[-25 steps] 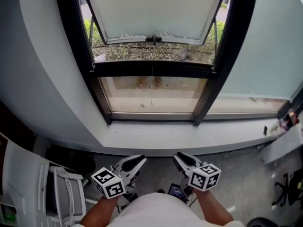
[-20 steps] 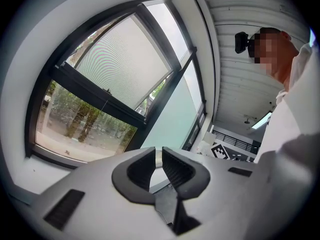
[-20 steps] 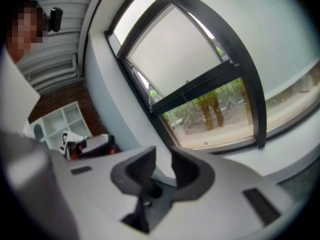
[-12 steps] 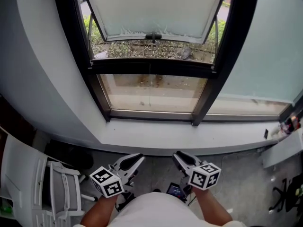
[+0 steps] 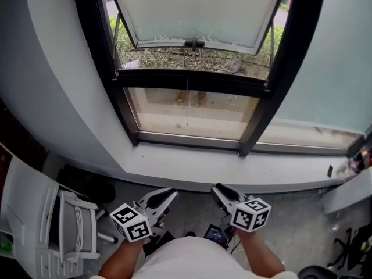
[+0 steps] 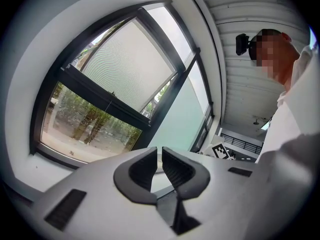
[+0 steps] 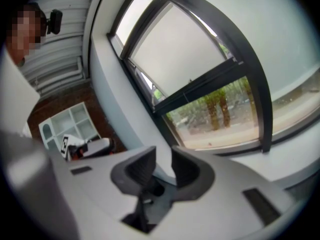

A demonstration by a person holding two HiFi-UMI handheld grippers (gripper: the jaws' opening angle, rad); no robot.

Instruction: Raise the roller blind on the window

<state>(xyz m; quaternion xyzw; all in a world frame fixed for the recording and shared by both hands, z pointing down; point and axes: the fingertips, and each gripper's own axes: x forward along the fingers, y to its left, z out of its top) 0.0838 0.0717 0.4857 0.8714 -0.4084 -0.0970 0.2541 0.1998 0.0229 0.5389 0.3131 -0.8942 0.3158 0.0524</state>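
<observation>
Closest to the person, low in the head view, both grippers are held level in front of the body, well short of the window. The left gripper (image 5: pixel 168 201) sits at about 7 o'clock. Its jaws are drawn almost together, with only a thin slit between the pads and nothing in it. The right gripper (image 5: pixel 220 193), at about 5 o'clock, has a plainly wider gap and is just as empty. Neither touches anything.

Past them, running across the middle of the view, is the pale window sill (image 5: pixel 174 167). Above it stands the black window frame (image 5: pixel 96 51). The lower pane (image 5: pixel 157 112) is bare glass, with dry ground and greenery showing through. A thin pull cord (image 5: pixel 187 106) hangs straight down in front of that pane, just left of 12 o'clock.

Farthest off, at 12 o'clock, the roller blind (image 5: pixel 197 7) hangs over the upper pane. Its bottom edge, with a small dark pull (image 5: pixel 193 42), stops just above the frame's crossbar.

I'd say the job has not started. The blind is down over the top pane, and neither gripper is anywhere near the cord or the pull. All of it is left to do: reach forward over the sill, close on the cord or pull, and work the blind up.
</observation>
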